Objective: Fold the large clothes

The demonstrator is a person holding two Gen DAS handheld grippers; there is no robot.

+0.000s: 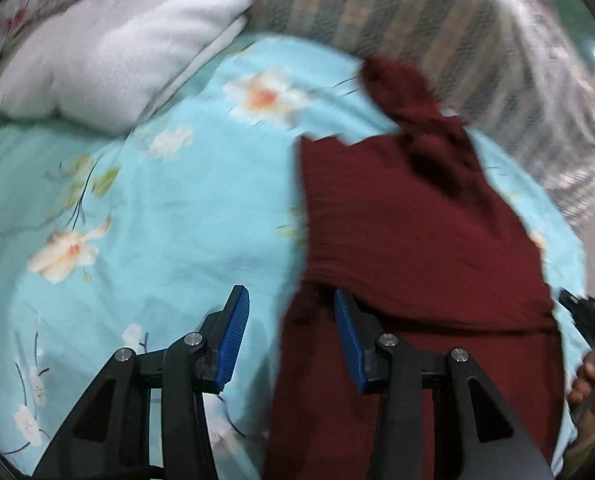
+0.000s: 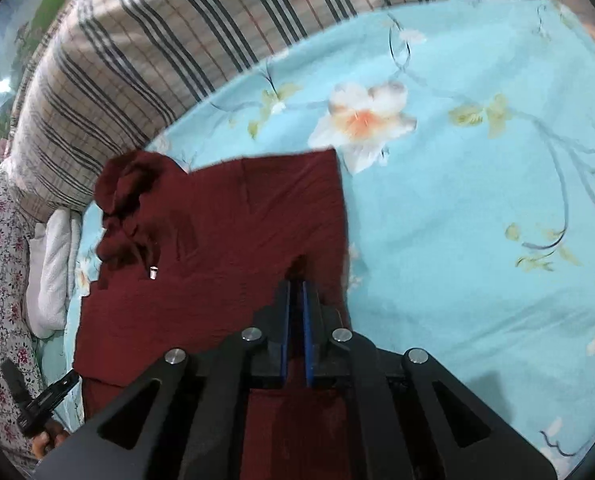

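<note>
1. Dark red garment [image 2: 217, 240] spread on the blue floral bedsheet [image 2: 477, 200], near the striped bolster [image 2: 137, 60] along the far side; white pillow [image 1: 109, 64] well apart at one end.
2. Right gripper [image 2: 295, 300] closed to a thin slit, with a fold of the red fabric pinched between the blue pads [image 2: 284, 320]; cloth drapes toward the camera beneath the jaws. Judged: edge held so the near portion can be carried over for a fold.
3. Left gripper [image 1: 293, 336] about half open, jaws standing apart. Edge of the garment [image 1: 397, 240] lies between them beside the right-hand pad [image 1: 347, 340]; left-hand pad over bare sheet. No squeeze visible; judged either lining up on that edge or just clear of it.
4. Long axis of the garment runs from the grippers away toward the bolster. Bunched, knotted end [image 2: 125, 192] points at the bolster; flatter, straight-edged body nearest the grippers.
5. Left-wrist view blurred; finer creases not readable.
6. Second hand-held unit and a hand [image 1: 593, 384] at the frame edge.
</note>
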